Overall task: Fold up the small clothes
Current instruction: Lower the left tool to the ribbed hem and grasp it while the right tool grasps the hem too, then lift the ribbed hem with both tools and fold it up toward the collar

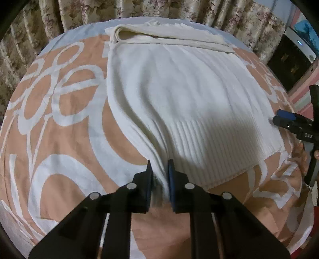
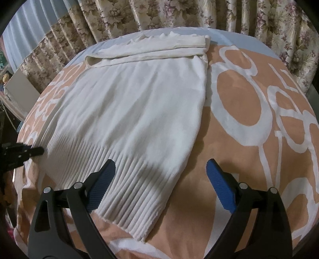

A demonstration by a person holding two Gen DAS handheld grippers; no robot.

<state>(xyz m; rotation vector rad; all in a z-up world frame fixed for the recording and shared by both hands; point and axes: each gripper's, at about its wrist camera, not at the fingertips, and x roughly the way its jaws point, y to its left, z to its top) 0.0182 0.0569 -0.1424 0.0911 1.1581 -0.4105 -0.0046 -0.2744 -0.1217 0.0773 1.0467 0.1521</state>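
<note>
One white ribbed knit garment (image 2: 127, 111) lies flat on a peach bedspread with white looping shapes (image 2: 249, 103), its far end folded back into a band. The left tongs (image 1: 159, 171) sit low at the near left edge, nearly closed, pinching a raised ridge of the knit. The right tongs (image 2: 160, 179) hover wide apart over the ribbed hem corner, holding nothing. Floral curtains (image 2: 179, 14) hang behind.

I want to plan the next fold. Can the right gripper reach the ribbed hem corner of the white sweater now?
Probably yes. The right gripper is open, and the ribbed hem corner of the white sweater lies flat on the bedspread between its fingers, with nothing over it.
</note>
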